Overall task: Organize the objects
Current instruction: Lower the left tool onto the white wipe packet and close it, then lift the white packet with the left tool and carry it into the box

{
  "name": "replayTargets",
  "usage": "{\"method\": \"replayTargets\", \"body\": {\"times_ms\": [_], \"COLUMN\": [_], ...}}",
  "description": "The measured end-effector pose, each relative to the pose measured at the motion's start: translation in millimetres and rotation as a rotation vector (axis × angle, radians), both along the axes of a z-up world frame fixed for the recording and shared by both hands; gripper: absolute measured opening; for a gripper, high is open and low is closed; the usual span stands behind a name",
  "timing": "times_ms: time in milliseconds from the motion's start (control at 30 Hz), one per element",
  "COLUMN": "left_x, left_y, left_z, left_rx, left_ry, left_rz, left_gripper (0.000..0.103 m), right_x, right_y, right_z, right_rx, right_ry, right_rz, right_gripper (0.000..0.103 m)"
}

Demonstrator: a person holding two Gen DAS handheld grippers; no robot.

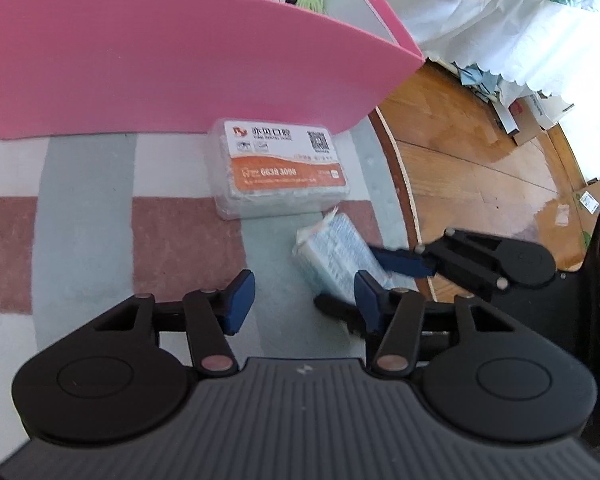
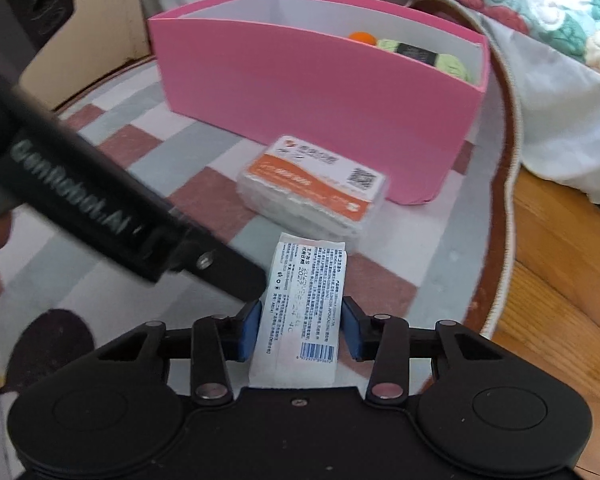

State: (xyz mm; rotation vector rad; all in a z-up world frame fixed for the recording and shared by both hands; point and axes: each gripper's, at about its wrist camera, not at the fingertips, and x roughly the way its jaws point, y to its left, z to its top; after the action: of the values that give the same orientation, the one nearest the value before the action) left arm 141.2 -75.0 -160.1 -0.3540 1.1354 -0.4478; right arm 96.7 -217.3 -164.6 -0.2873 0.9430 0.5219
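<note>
In the right wrist view, a white tissue packet (image 2: 300,316) with printed text and a barcode lay lengthwise in the lower centre of the frame, directly between the two blue pads of the right gripper (image 2: 300,326). The left pad (image 2: 250,330) sat against the packet's left edge and the right pad (image 2: 354,328) just beside or touching its right edge, so the claw appeared to be pinching the packet across its width. The near end of the packet ran back toward the gripper body, and its far end pointed up the frame toward a clear plastic case (image 2: 314,190) with an orange and white label. That case lay on the checked rug (image 2: 112,148) just in front of the pink box (image 2: 300,92), whose upper right corner held an orange ball (image 2: 362,38) and green yarn (image 2: 440,58). In the left wrist view, the left gripper (image 1: 300,304) filled the lower part of the frame with its jaws partly spread and nothing but rug between them. The packet (image 1: 340,256) lay to the right of that gap, near the right-hand blue pad (image 1: 368,300), whether touching it I cannot tell, and the right gripper (image 1: 404,264) reached onto it from the right edge of the frame. Wooden floor (image 1: 480,168) showed beyond the rug's edge.
</note>
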Motion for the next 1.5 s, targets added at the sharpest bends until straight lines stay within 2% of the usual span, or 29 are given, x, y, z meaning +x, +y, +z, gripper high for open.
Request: {"method": "replayTargets", "body": {"times_ms": [67,100,167,233,300,400,433,467,533,633,733,833,900,967,1033,1067,1267,1500], "left_x": [0,-1,-2,-2,-1,-1,0,0,-1,-3,-5,-6,-6,-6,-8,-10,-10,-16], "left_y": [1,1,0,3,6,7,7,6,6,3,3,4,7,12,14,15,11,0], "left_z": [2,3,2,-1,-3,-3,-4,-4,-4,-3,-2,-3,-4,-7,-8,-10,-18,-11], "left_rx": [0.014,0.028,0.076,0.085,0.073,0.103,0.100,0.095,0.086,0.092,0.082,0.068,0.044,0.013,-0.008,-0.016,-0.077,-0.021], "left_ry": [-0.021,-0.033,-0.046,-0.034,-0.028,-0.056,-0.056,-0.057,-0.062,-0.086,-0.071,-0.054,-0.018,0.024,0.052,0.059,0.099,0.055], "left_rz": [-0.007,-0.018,-0.026,-0.025,-0.013,-0.004,-0.005,-0.001,-0.004,-0.026,-0.035,-0.025,-0.013,0.008,0.021,0.026,0.038,0.017], "left_gripper": [0.042,0.035,0.033,0.032,0.033,0.037,0.037,0.037,0.036,0.034,0.027,0.027,0.027,0.027,0.027,0.027,0.023,0.023], "right_x": [-5,-10,-16,-22,-24,-25,-27,-29,-33,-35,-30,-33,-34,-33,-27,-16,-24,-22], "right_y": [2,5,12,19,20,18,18,18,17,10,-4,-15,-22,-28,-26,-22,-15,-8], "right_z": [0,-1,-1,-1,-1,0,1,3,6,9,8,11,12,9,6,-6,-6,-6], "right_rx": [0.037,0.049,0.034,0.011,0.001,0.000,-0.007,-0.017,-0.067,-0.121,-0.105,-0.058,-0.006,0.059,0.111,0.125,0.134,0.079], "right_ry": [0.004,0.001,-0.025,-0.040,-0.047,-0.051,-0.056,-0.063,-0.095,-0.123,-0.074,-0.047,-0.016,0.055,0.116,0.133,0.119,0.081], "right_rz": [0.054,0.090,0.160,0.224,0.247,0.240,0.242,0.242,0.218,0.168,0.073,-0.002,-0.025,-0.055,-0.073,-0.077,-0.109,-0.116], "right_gripper": [0.047,0.047,0.047,0.047,0.047,0.049,0.052,0.064,0.081,0.087,0.087,0.086,0.081,0.067,0.060,0.060,0.059,0.053]}}
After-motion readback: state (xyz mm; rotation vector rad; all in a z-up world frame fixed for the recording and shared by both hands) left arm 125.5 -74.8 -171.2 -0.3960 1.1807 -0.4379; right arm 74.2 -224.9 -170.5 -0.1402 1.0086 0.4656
